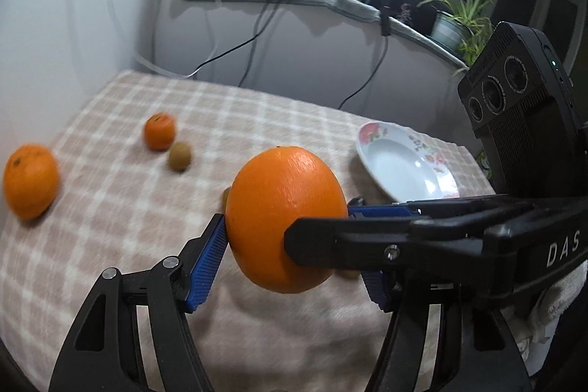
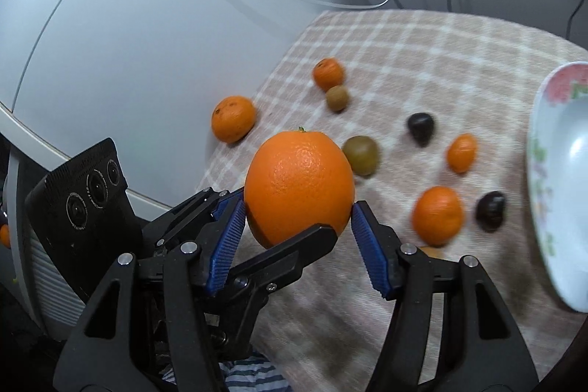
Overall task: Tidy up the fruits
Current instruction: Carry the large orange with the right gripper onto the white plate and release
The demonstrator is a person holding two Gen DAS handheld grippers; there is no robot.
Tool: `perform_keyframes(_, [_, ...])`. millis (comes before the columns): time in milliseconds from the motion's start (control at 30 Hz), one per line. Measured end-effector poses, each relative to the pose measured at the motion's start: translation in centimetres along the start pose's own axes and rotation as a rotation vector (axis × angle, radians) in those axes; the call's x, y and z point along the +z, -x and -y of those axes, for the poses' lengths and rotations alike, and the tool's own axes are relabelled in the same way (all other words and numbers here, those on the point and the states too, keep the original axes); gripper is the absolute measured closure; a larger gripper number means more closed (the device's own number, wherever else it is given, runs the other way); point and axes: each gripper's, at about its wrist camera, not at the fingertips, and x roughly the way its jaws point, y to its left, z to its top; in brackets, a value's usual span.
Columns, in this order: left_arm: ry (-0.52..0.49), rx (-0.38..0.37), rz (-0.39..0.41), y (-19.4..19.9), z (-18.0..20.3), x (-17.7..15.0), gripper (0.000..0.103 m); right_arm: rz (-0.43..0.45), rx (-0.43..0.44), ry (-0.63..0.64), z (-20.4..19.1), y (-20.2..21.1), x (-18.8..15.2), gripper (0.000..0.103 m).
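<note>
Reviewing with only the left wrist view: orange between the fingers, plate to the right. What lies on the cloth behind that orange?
Observer: A kiwi, apart from the orange.
Reviewer: Anything near the plate?
Observer: A dark fruit lies beside the plate, not on it.
Reviewer: Does the right gripper hold the orange?
Observer: Yes, the right gripper has a pad on each side of it.

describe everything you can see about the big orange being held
The big orange is round, bright and glossy, with pebbled peel and a small green stem nub on top. It hangs above the checked cloth, off the surface. Both grippers meet at it: the left gripper and the right gripper each press blue ribbed pads against its sides.
</note>
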Motion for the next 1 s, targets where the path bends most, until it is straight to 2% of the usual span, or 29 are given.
perform_keyframes(300, [-0.103, -0.063, -0.008, -3.1, 4.8, 2.6, 0.038, 0.092, -0.046, -0.057, 4.1, 5.6, 0.3, 0.04])
perform_keyframes(533, [-0.159, -0.12, -0.041, -6.1, 8.6, 3.6, 0.038, 0.131, -0.085, -0.123, 7.7, 8.9, -0.3, 0.04])
perform_keyframes(1000, [-0.204, -0.149, -0.128, -11.1, 12.5, 4.6, 0.038, 0.162, -0.128, -0.219, 13.4, 11.0, -0.7, 0.04])
